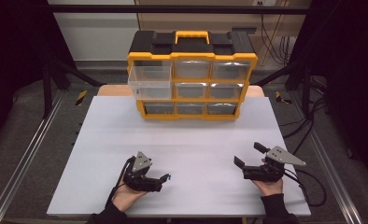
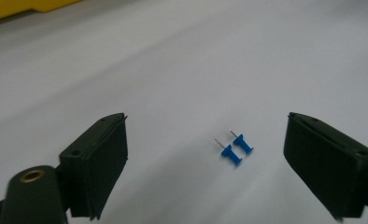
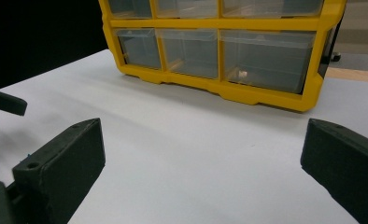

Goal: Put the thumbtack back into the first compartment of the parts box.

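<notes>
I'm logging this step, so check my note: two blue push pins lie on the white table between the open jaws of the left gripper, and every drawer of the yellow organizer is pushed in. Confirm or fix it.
One detail is wrong. The high view shows the top left drawer of the yellow organizer pulled out. The rest holds: two blue push pins lie on the white table between the open jaws of the left gripper.

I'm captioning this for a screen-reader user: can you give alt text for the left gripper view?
Two blue pushpins lie side by side on a white table, between the open black jaws of the left gripper and untouched by them. A yellow edge of the drawer organizer shows top left.
</notes>
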{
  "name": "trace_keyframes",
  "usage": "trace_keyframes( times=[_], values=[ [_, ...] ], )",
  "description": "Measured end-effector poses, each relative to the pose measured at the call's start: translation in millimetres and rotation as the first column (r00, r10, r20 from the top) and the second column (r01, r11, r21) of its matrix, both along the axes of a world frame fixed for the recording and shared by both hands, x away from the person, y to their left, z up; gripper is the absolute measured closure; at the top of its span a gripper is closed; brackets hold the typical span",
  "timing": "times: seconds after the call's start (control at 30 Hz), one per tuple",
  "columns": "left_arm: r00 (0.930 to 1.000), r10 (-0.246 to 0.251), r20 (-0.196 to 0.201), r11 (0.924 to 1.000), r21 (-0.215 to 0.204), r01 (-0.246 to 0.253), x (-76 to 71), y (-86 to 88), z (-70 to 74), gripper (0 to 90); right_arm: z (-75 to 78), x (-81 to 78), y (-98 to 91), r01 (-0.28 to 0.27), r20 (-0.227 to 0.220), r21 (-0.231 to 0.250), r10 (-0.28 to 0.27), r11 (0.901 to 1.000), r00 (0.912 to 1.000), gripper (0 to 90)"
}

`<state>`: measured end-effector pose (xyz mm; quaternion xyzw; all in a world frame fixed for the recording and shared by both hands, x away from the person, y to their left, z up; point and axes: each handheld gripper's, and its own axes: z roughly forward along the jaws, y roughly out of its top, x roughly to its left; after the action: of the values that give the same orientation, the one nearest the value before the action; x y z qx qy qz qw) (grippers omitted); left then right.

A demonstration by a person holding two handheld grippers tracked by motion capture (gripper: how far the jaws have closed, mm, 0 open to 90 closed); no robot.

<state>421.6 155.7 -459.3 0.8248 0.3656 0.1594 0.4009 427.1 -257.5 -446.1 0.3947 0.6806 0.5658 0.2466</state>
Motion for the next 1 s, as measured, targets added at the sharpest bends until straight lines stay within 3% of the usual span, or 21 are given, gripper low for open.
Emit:
trace_keyframes(
  times=[0.17, 0.43, 0.7, 1.0],
  values=[
    [0.9985, 0.009, -0.053, 0.9999, 0.008, -0.009, -0.3, -3.5, -7.6, 28.0, 0.6, -0.7, 0.5, 0.000, -0.015, 0.007, 0.001, 1.0000, 0.9999, 0.7],
    [0.9966, 0.032, -0.076, 0.9993, 0.021, -0.030, -1.1, -13.2, -12.7, 42.7, 0.6, -1.1, 0.9, 0.001, -0.024, 0.012, -0.001, 0.9999, 0.9997, 0.7],
    [0.9959, 0.043, -0.080, 0.9986, 0.036, -0.040, -3.9, -20.3, -14.6, 59.7, 0.9, -0.8, 0.7, 0.003, -0.022, 0.012, -0.003, 0.9999, 0.9998, 0.8],
    [0.9953, 0.063, -0.074, 0.9967, 0.056, -0.059, -4.5, -23.8, -16.6, 69.1, 1.0, -0.7, 0.6, 0.004, -0.020, 0.014, -0.004, 0.9999, 0.9998, 0.8]
  ],
)
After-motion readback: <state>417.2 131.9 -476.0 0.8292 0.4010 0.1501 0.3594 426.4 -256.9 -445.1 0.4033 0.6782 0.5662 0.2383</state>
